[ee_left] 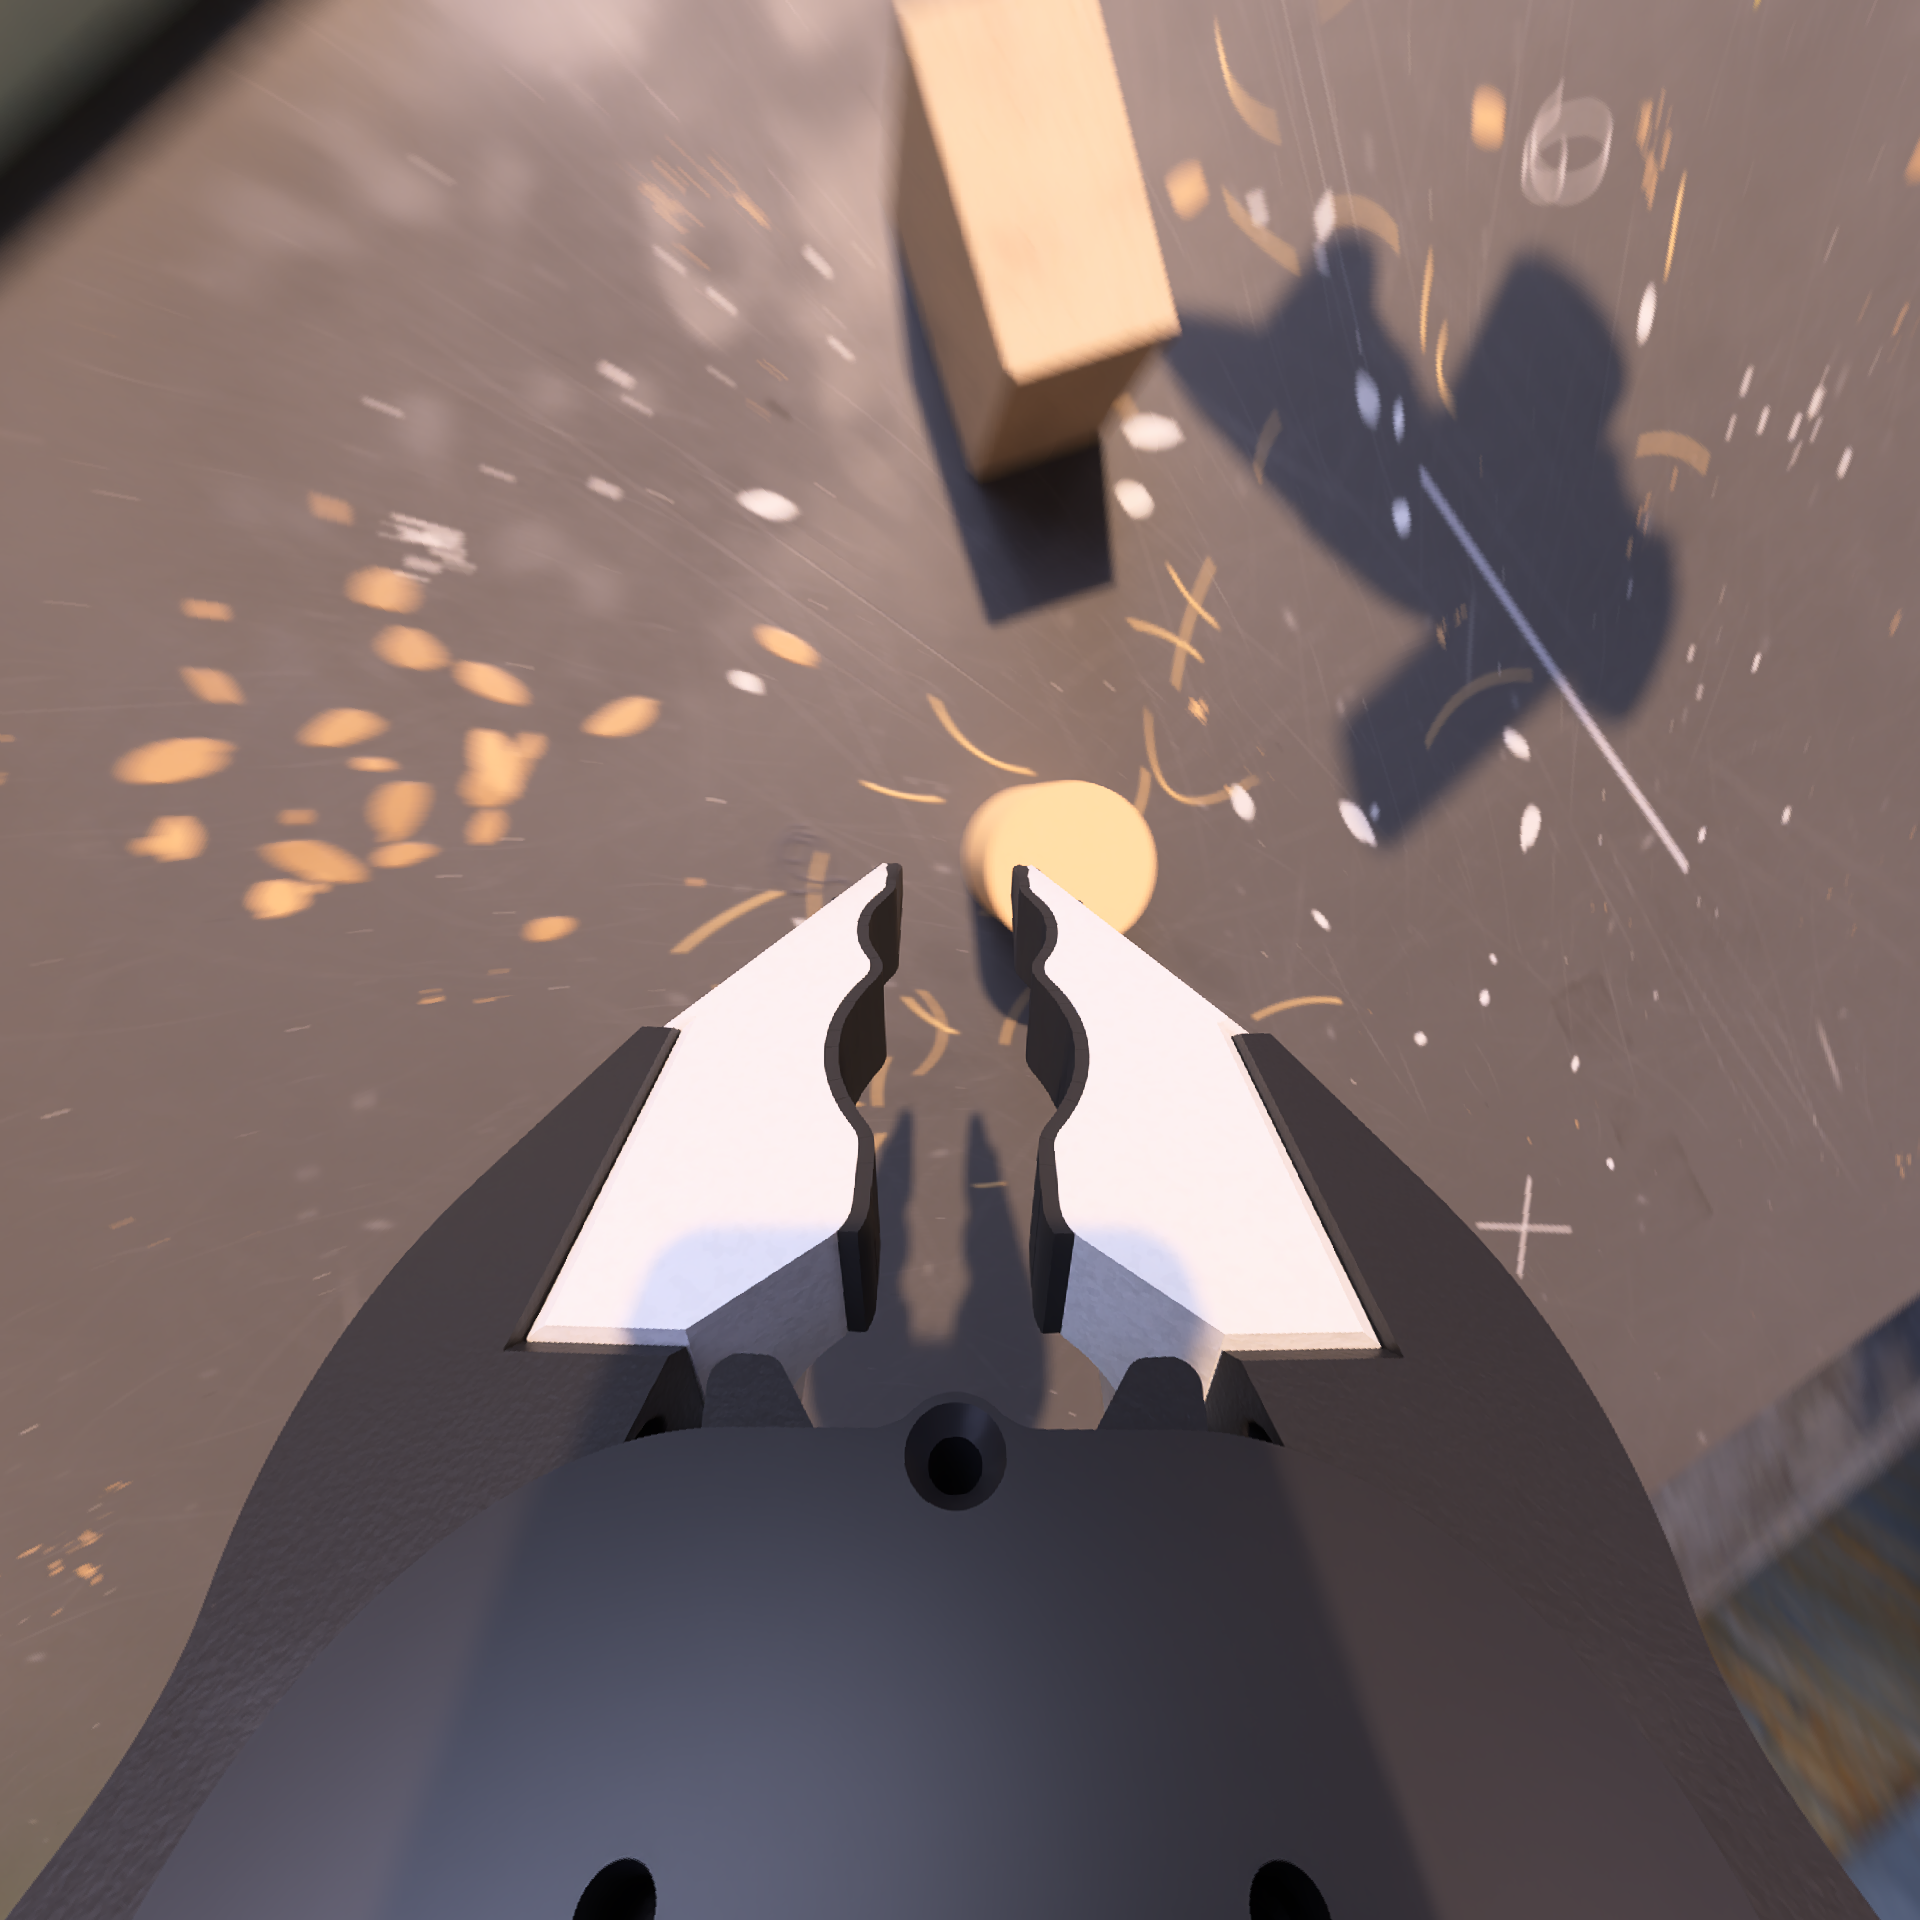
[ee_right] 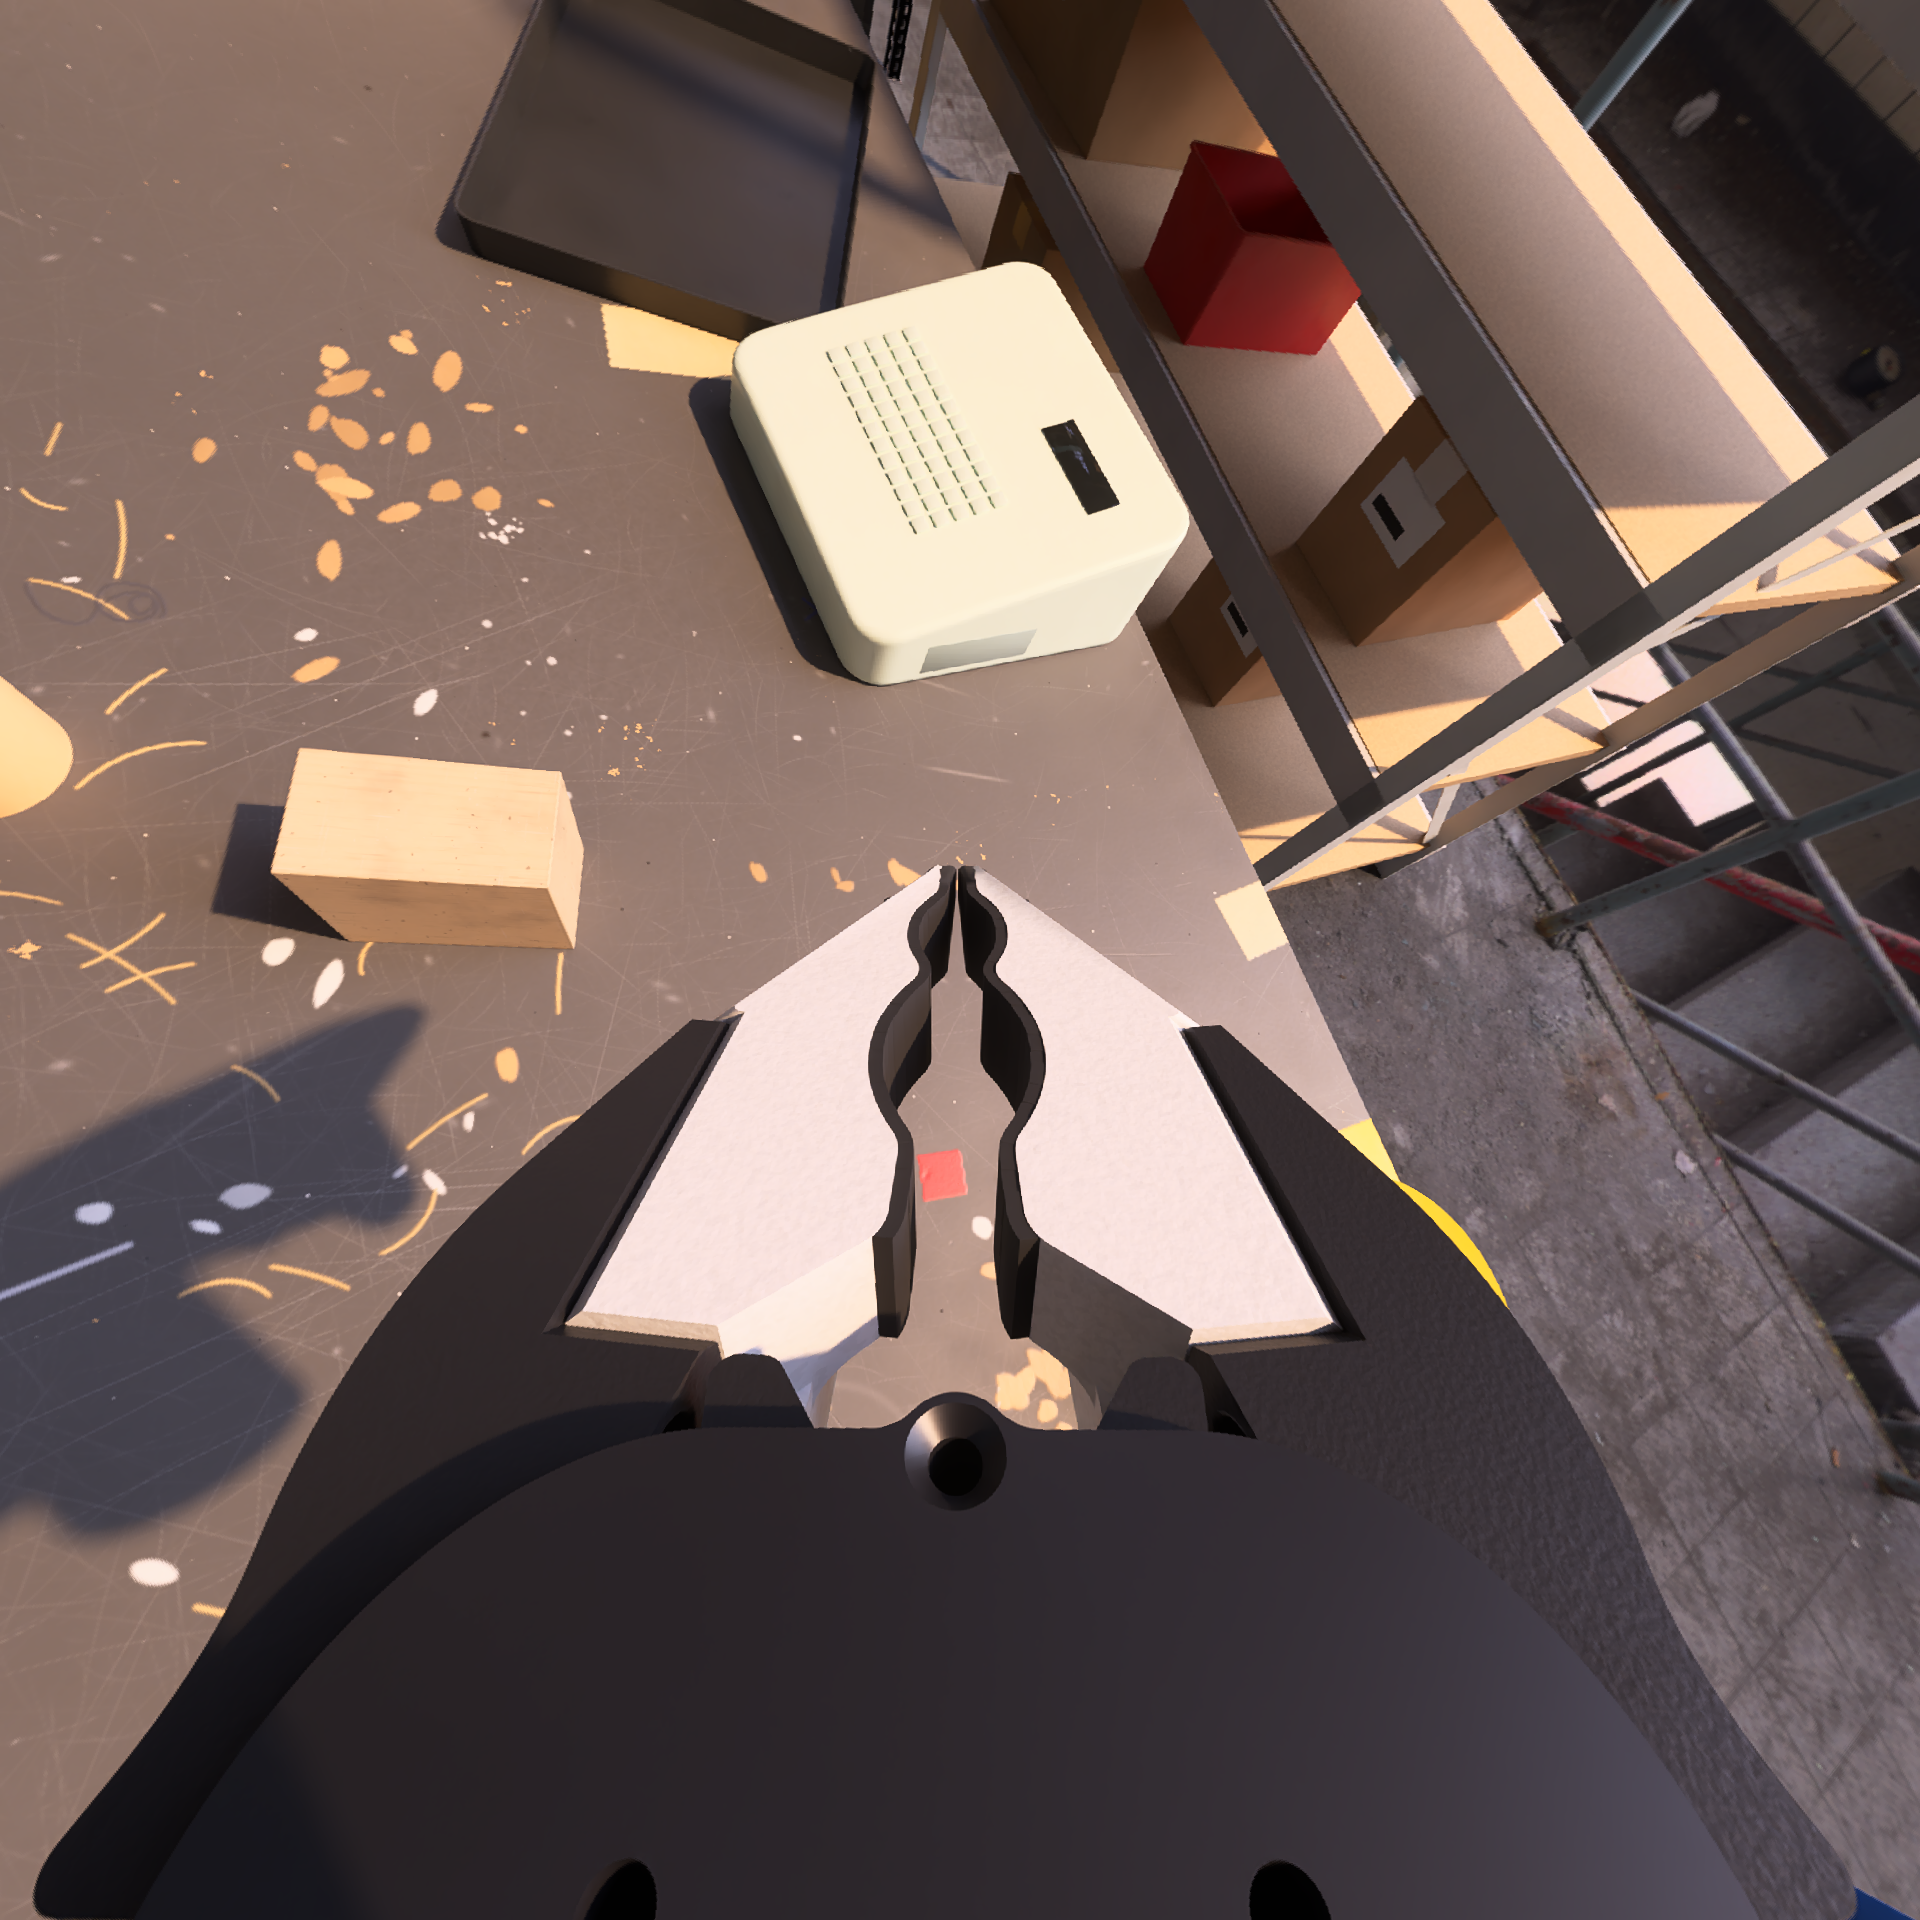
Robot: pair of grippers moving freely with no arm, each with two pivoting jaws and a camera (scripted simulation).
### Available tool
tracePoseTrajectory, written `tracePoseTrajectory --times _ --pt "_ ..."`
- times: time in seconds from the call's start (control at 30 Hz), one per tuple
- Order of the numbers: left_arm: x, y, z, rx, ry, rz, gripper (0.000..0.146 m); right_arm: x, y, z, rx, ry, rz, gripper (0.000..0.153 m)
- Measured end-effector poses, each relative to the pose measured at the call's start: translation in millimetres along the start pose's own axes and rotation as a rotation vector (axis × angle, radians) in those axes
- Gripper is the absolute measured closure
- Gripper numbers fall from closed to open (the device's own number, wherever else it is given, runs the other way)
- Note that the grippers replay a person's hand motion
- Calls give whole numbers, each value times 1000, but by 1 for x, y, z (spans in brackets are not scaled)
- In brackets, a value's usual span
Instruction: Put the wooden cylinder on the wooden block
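Note:
The wooden cylinder (ee_left: 1070, 847) stands on the brown paint-flecked table, seen from above, just beyond my left gripper (ee_left: 956, 883). That gripper is open and empty, its right fingertip (ee_left: 1023, 894) overlapping the cylinder's near edge. The wooden block (ee_left: 1023, 208) lies farther ahead. In the right wrist view the block (ee_right: 431, 847) lies at the left and the cylinder's edge (ee_right: 26, 748) shows at the far left border. My right gripper (ee_right: 956, 878) is shut and empty above the table near its right edge.
A cream vented box (ee_right: 956, 468) and a dark tray (ee_right: 665, 156) sit beyond the block. Shelving with cardboard boxes and a red box (ee_right: 1247, 249) stands past the table's right edge (ee_right: 1278, 935). A small red square (ee_right: 942, 1174) lies under my right gripper.

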State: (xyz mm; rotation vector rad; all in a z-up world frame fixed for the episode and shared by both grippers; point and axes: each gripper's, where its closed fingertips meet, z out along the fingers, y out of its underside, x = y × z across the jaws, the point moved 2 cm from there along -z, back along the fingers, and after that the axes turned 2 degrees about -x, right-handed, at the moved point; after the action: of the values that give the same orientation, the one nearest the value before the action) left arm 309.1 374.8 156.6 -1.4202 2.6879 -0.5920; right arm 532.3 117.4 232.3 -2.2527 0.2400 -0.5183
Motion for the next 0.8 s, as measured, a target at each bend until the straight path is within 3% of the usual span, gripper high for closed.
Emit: tracePoseTrajectory --times 0.13,0.23,0.4,0.5,0.67,0.8 --pt "50 5 73 -208 40 105 125 0 0 0 6 -10 4 152" --pt "58 1 109 -287 -41 175 125 0 0 0 10 -15 6 152" --pt "63 -3 137 -384 -35 177 125 1 0 0 14 -22 7 152" --pt "62 -9 142 -358 -7 151 122 1 1 0 19 -30 10 152" --pt "58 -26 119 -158 79 63 83 1 1 0 28 -39 19 152" --pt "34 -20 86 58 -113 0 53 1 1 0 28 -38 17 151"
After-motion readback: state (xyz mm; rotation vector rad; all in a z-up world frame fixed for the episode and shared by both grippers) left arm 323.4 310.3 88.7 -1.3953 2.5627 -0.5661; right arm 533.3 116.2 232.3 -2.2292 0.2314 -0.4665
